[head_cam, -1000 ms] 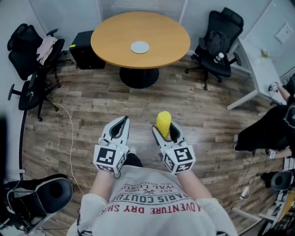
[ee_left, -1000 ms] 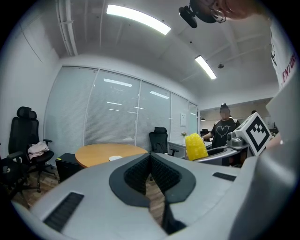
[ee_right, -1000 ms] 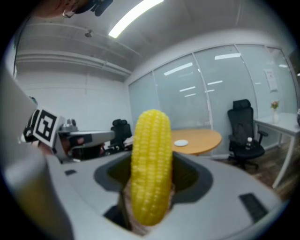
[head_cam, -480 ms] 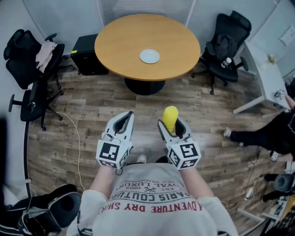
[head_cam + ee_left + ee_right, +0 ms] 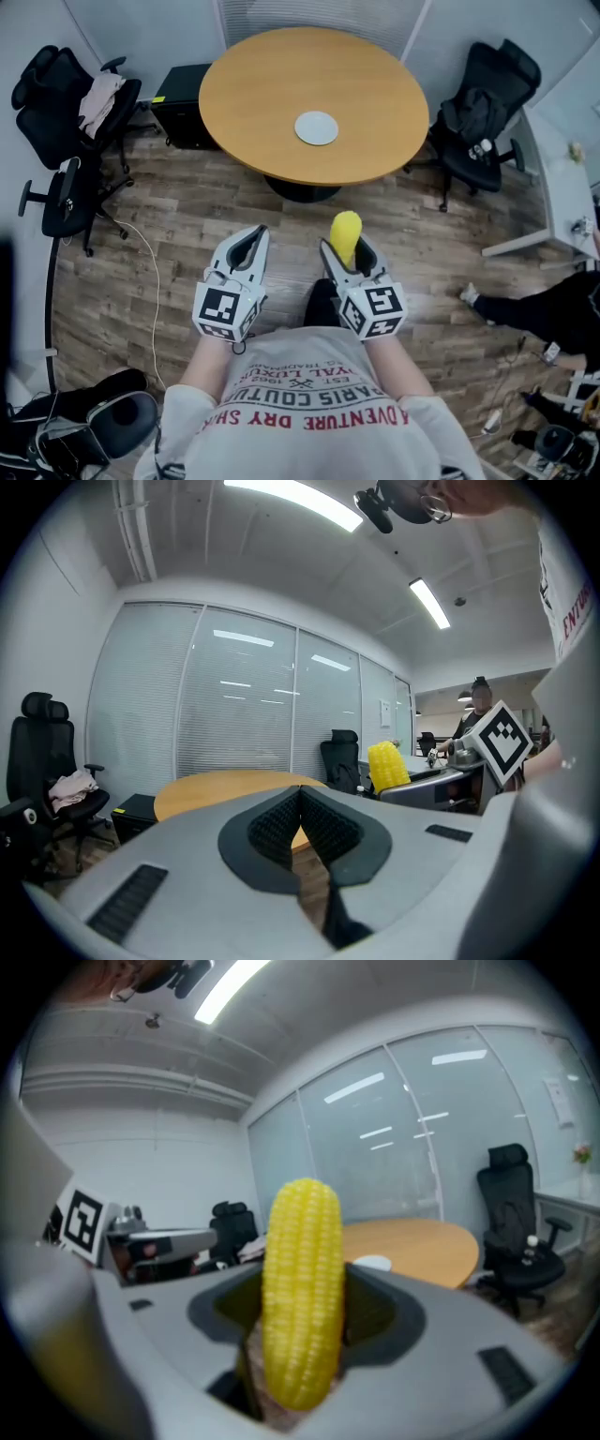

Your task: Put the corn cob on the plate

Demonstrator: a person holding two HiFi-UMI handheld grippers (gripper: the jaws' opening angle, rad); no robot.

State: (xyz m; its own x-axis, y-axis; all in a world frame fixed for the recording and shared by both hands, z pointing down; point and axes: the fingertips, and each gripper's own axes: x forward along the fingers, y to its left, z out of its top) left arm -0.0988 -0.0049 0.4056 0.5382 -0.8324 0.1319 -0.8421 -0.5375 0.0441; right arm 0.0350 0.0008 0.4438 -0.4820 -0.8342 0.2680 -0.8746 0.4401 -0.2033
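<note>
A yellow corn cob stands upright in my right gripper, whose jaws are shut on it. The same corn cob shows at the right of the left gripper view. My left gripper is shut with nothing between its jaws and is held level with the right one, above the wooden floor. A small pale plate lies near the middle of the round wooden table ahead of both grippers.
Black office chairs stand left and right of the table. A black box sits on the floor at the table's left. A white desk and a seated person's legs are at the right. A cable runs along the floor.
The table and plate have come nearer and shifted right in the head view. Both grippers keep the same pose, with the corn cob still held.
</note>
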